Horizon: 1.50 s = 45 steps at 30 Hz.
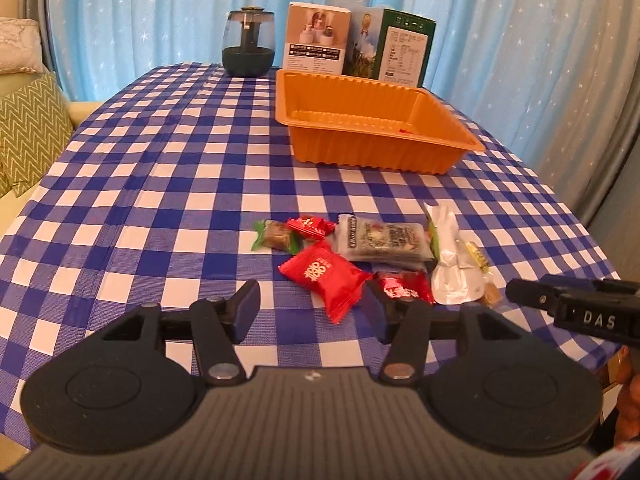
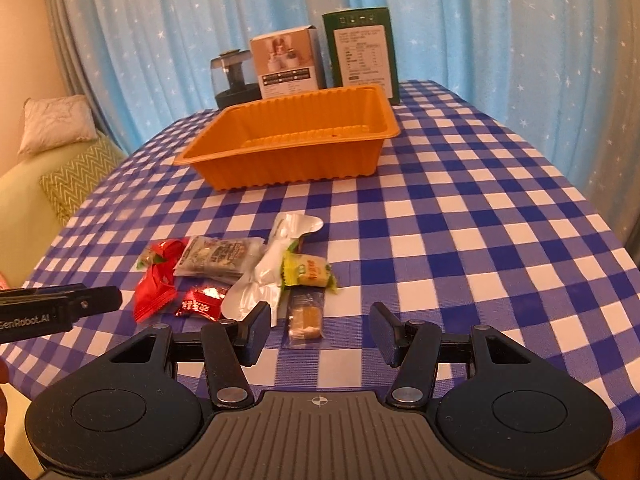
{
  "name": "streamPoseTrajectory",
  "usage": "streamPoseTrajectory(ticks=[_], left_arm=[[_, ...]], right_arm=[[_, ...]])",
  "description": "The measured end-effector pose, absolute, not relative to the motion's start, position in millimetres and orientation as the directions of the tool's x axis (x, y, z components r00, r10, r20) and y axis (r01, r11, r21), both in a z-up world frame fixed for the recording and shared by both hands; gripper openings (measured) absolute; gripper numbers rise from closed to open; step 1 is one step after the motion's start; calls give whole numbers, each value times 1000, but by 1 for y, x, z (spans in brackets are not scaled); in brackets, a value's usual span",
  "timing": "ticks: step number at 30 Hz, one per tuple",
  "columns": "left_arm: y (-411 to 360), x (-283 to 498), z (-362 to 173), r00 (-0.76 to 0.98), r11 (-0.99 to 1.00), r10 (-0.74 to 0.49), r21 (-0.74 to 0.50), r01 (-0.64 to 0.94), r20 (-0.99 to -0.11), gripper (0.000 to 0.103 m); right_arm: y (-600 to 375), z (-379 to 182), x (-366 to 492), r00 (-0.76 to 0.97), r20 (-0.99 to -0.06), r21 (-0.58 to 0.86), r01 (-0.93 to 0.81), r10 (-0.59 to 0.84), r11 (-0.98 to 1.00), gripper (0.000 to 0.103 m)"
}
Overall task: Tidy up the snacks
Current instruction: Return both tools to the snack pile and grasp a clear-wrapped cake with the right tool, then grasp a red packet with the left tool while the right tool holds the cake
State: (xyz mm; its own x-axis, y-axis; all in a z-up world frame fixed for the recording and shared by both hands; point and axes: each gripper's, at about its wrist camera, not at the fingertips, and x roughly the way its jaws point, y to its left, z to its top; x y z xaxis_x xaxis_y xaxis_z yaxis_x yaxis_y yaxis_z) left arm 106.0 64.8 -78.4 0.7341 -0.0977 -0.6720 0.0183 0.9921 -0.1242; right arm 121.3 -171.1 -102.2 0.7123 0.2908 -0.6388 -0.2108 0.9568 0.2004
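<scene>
The snacks (image 1: 360, 256) lie in a tight heap on the bench (image 1: 160, 184), just before my spread, empty fingers (image 1: 246, 312), well apart from the orange tray (image 1: 460, 136). Because the wrappers overlap, I may pinch two together, or a slippery one slides away.

We see warm, fairly dim indoor light, with daylight glowing through the blue curtain (image 1: 500, 60) behind. Both fisheye views bend strongly at the edges, corners go black, and fine detail is soft.
</scene>
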Motion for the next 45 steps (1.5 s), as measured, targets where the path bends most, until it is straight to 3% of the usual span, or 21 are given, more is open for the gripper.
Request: streamPoseTrajectory(ticks=[4,8,17,23,39,45], left_arm=[[68,108,-79,735,990,-98,-141,3,-671,59],[67,111,-81,730,989,-101,-146,1,-676,59],[68,114,-84,724,987,-95,-158,-20,-683,61],[67,116,-86,722,987,-93,-158,-23,-686,63],[68,148,-95,707,956,-137,-278,-88,-694,62],[66,164,-107,669,961,-121,-255,-105,-734,48]], right_arm=[[-163,-109,124,709,-647,152,-241,280,959,54],[-159,-116,131,705,-660,130,-235,261,963,44],[-146,-125,142,697,-675,89,-251,244,964,36],[-141,-128,143,685,-688,71,-264,239,962,23],[-155,-118,138,714,-671,84,-192,198,978,22],[-155,-117,140,718,-667,97,-181,199,979,22]])
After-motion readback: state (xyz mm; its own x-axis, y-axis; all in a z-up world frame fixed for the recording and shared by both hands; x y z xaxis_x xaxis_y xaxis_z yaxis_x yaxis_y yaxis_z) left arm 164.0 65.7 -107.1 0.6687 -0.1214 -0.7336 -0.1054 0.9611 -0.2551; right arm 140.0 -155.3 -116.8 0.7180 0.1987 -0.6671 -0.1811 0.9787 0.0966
